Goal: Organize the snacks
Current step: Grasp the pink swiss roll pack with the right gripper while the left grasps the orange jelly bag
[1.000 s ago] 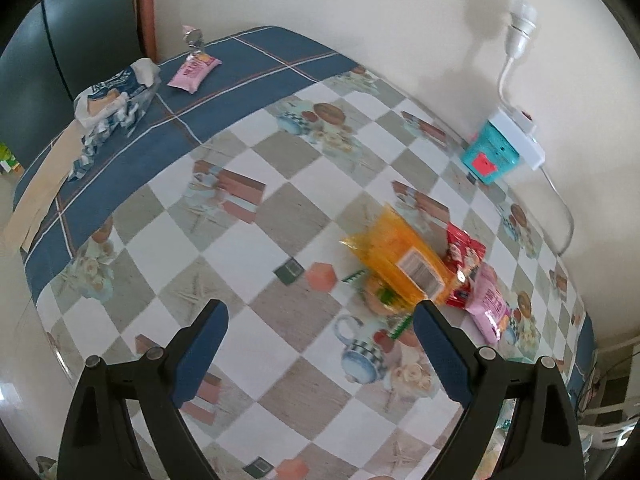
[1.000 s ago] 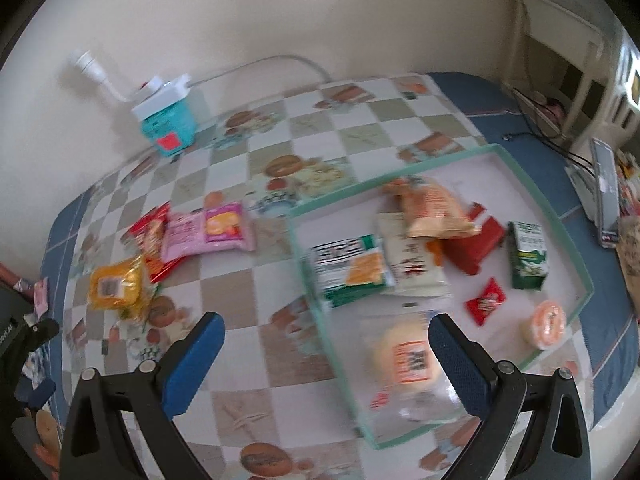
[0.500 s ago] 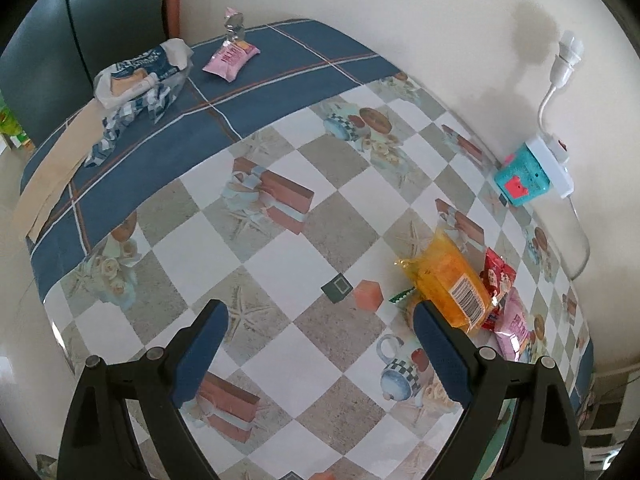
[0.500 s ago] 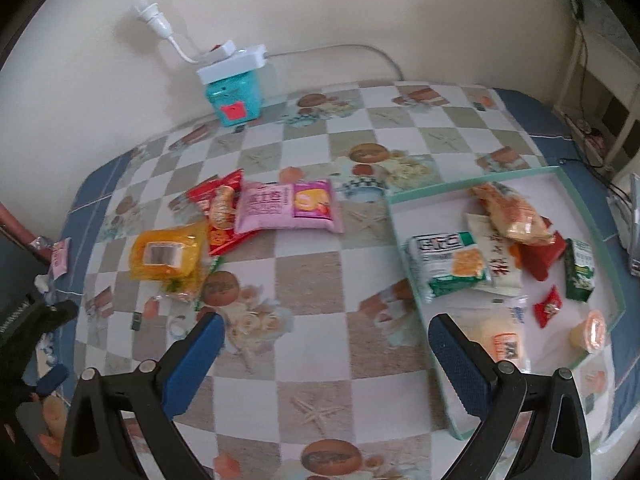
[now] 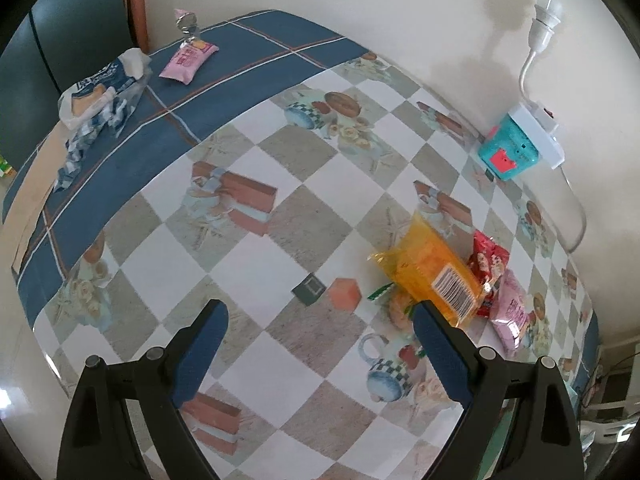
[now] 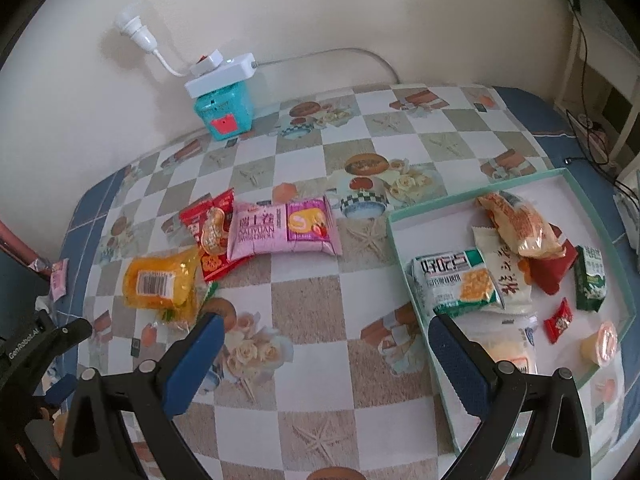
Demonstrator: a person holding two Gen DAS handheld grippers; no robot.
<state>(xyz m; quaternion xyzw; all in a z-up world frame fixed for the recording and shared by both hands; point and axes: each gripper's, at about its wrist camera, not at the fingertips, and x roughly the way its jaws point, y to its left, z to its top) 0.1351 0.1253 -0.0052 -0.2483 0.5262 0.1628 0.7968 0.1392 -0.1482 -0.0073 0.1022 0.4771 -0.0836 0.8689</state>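
Left hand-held gripper (image 5: 318, 330) spread wide, nothing between jaws, hanging over checkered desk (image 5: 248, 264). Right hand-held gripper (image 6: 322, 340) also spread wide, empty, above desk. Loose snacks on desk: orange packet (image 6: 160, 284), red packet (image 6: 208, 232) partly under pink packet (image 6: 280, 228), all touching. Green-rimmed tray (image 6: 404, 248) to their right, holding several packets already. Small pink packet (image 5: 188, 60) far off on blue border. Teal box (image 6: 224, 112) by wall.

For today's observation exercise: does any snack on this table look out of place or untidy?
Yes. Three packets, orange, red and pink, lie overlapping on the cloth outside the tray. Another small pink packet sits alone at the far blue edge, beside a crumpled wrapper.
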